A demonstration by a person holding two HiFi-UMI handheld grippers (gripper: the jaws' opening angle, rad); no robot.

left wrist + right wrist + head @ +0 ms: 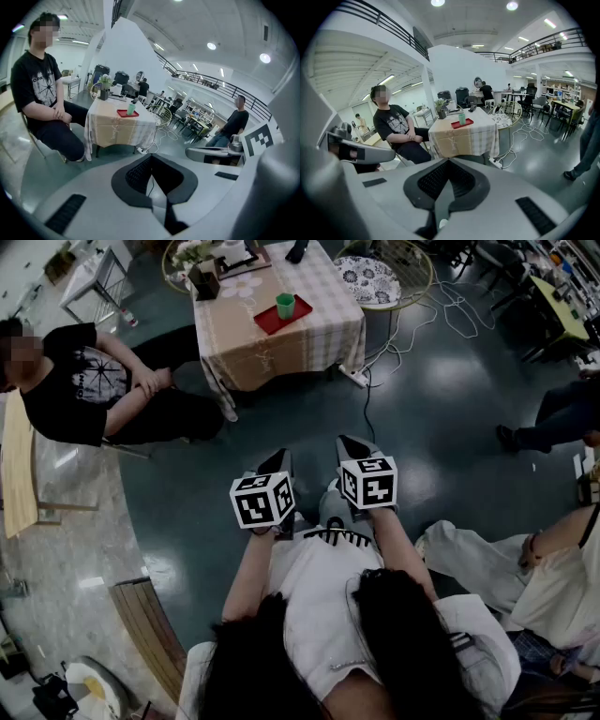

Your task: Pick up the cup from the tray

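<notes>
A green cup (285,306) stands upright on a red tray (270,322) on a cloth-covered table (253,352), far ahead across the floor. Both gripper views show the same cup (131,108) (462,119) and tray (123,113) (457,124) at a distance. My left gripper (278,463) and right gripper (352,446) are held side by side close to the body, well short of the table and pointing toward it. The jaws of the left gripper (151,158) and the right gripper (449,161) meet with nothing between them.
A person in a black T-shirt (84,381) sits left of the table. A potted plant (204,282) and other items stand on the table's far side. A power strip with cables (354,377) lies on the floor at the table's right, near a round wire chair (375,277). More people are at the right edge.
</notes>
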